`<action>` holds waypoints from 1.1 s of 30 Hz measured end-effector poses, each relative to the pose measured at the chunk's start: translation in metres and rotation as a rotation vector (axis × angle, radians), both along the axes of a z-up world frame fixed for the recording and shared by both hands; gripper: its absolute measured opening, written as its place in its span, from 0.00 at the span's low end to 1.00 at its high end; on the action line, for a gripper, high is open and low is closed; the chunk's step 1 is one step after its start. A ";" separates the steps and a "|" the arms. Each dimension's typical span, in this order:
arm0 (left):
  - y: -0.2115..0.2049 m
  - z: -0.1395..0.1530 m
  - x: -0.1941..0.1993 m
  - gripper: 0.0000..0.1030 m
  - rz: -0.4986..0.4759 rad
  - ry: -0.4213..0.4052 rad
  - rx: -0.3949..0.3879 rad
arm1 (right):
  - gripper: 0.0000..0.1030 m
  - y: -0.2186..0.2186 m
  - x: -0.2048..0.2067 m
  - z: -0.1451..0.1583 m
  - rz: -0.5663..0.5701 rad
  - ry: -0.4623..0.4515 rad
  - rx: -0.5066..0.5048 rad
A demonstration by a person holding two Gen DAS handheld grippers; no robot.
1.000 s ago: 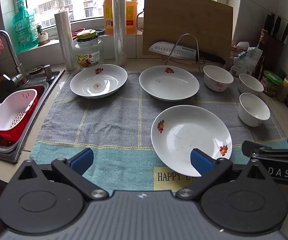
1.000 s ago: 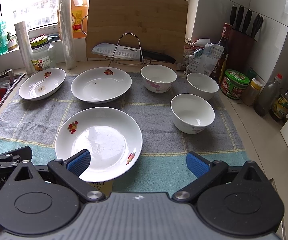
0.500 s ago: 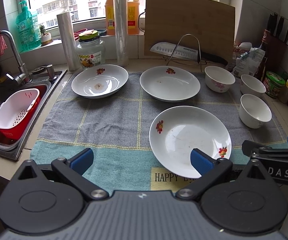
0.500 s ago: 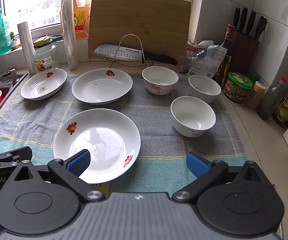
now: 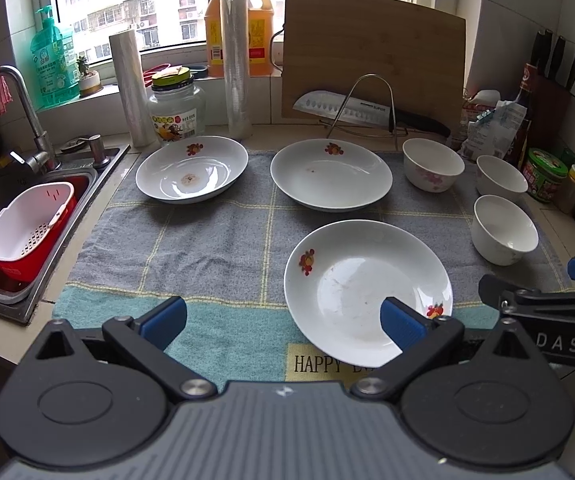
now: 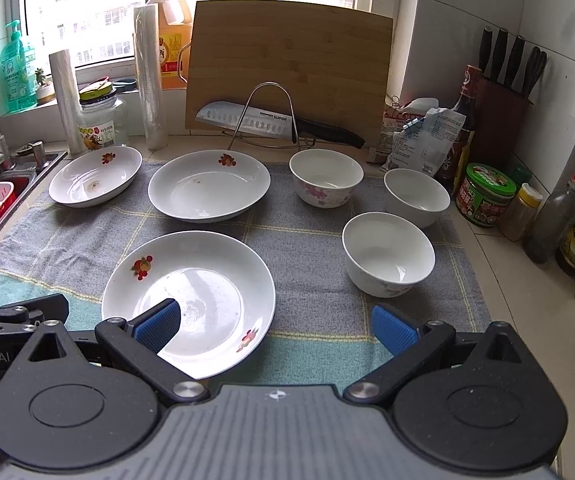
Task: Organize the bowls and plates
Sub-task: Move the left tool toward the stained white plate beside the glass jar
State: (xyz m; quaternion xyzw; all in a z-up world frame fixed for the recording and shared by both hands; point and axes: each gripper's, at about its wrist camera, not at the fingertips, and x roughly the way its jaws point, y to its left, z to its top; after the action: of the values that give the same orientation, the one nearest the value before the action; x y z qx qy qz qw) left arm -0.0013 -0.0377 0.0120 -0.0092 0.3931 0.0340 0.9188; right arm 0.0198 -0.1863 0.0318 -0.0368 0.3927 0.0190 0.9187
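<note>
Three white flower-print plates lie on a grey-and-teal towel (image 5: pixel 215 240): a near plate (image 5: pixel 367 288) (image 6: pixel 191 296), a far-left plate (image 5: pixel 191 168) (image 6: pixel 95 176) and a far-middle plate (image 5: pixel 331 174) (image 6: pixel 209 184). Three white bowls stand to the right: a floral bowl (image 5: pixel 433 164) (image 6: pixel 325 176), a back-right bowl (image 5: pixel 501 174) (image 6: pixel 417 196) and a near bowl (image 5: pixel 503 228) (image 6: pixel 387 252). My left gripper (image 5: pixel 283 318) is open over the towel's front edge, holding nothing. My right gripper (image 6: pixel 275 322) is open too, its left pad over the near plate's rim.
A sink (image 5: pixel 27 216) with a white-and-red basket (image 5: pixel 27 228) is at the left. At the back stand a cutting board (image 5: pixel 371 68), a knife on a wire rack (image 5: pixel 351 110), a jar (image 5: pixel 173 108) and plastic rolls. Bottles, a green-lidded can (image 6: pixel 485 194) and a knife block crowd the right.
Both grippers have pulled back and risen slightly, so the plates and bowls sit a little lower and farther in view. Nothing on the towel has moved.
</note>
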 end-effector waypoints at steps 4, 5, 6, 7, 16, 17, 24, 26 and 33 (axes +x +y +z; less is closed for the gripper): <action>-0.003 0.001 0.001 0.99 0.002 -0.008 -0.006 | 1.00 -0.006 0.002 0.001 0.034 -0.027 0.017; -0.004 0.001 0.001 0.99 0.001 -0.010 -0.011 | 1.00 -0.008 0.003 0.001 0.038 -0.026 0.027; -0.004 0.001 0.000 0.99 0.003 -0.013 -0.014 | 1.00 -0.010 0.005 0.001 0.043 -0.022 0.040; -0.004 0.002 0.000 0.99 0.006 -0.018 -0.014 | 1.00 -0.012 0.006 0.000 0.048 -0.022 0.053; 0.004 0.001 0.003 0.99 0.007 -0.042 -0.041 | 1.00 -0.013 0.015 -0.003 0.103 -0.042 0.065; 0.006 0.000 0.004 0.99 0.010 -0.041 -0.043 | 1.00 -0.013 0.017 -0.004 0.108 -0.042 0.068; 0.027 -0.008 0.016 0.99 0.011 -0.037 -0.054 | 1.00 -0.006 0.029 -0.012 0.114 -0.040 0.067; 0.033 -0.011 0.021 0.99 -0.002 -0.036 -0.057 | 1.00 -0.003 0.032 -0.015 0.111 -0.043 0.068; 0.068 -0.028 0.044 0.99 -0.073 -0.013 -0.086 | 1.00 0.016 0.045 -0.027 0.063 -0.039 0.074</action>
State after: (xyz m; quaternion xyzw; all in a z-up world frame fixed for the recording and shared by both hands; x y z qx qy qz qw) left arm 0.0428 0.0301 -0.0164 -0.0347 0.3883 -0.0164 0.9207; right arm 0.0643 -0.1698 0.0049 -0.0155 0.3726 0.0620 0.9258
